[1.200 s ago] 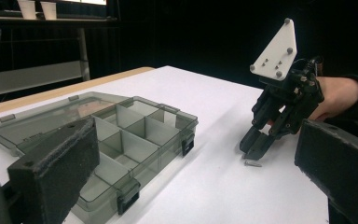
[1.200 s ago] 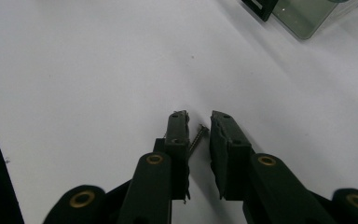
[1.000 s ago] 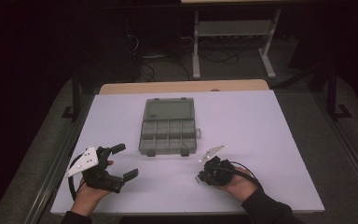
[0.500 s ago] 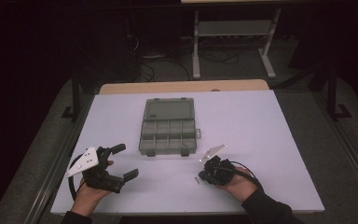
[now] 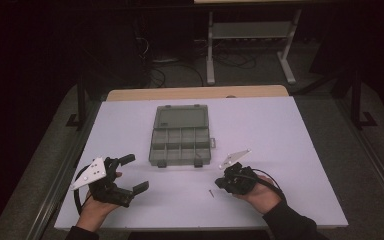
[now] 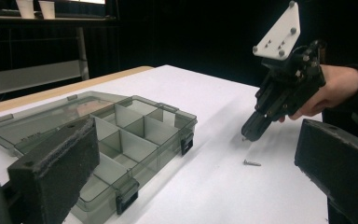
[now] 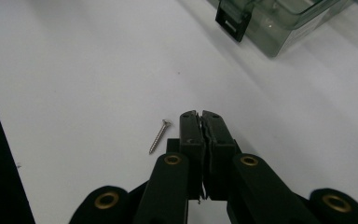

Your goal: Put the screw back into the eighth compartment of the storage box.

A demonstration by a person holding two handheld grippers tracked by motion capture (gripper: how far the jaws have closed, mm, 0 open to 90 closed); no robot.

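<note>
— On the white tabletop (image 5: 290,130), what is seen nearest the right gripper (image 7: 200,114)?

— A small metal screw (image 7: 160,136) is seen lying flat just beside the jaw tips, on their left in the right gripper view — threaded shank, flared countersunk head, a dull silvery sheen. It is not touched by the jaws. In the high view the screw (image 5: 210,192) shows as a tiny dark sliver just left of the right gripper (image 5: 226,183).

— How are the right jaws held?

— They are pressed flat together with nothing between them; two slim black bars on pivots with brass-coloured rivets.

— And the left gripper (image 5: 132,173)?

— Its jaws are spread wide apart and nothing is gripped. In the left gripper view the pads are blocky and black, with a rough, felt-like face. A grey three-cornered plate is carried on top.

— What else is laid on the table?

— A smoky translucent plastic organiser box (image 5: 181,141) is set beyond both grippers, its lid folded open flat behind it. The tray is divided by thin walls into rectangular compartments, and two black latches are fitted on the near edge. The screw is well apart from the organiser box.
</note>
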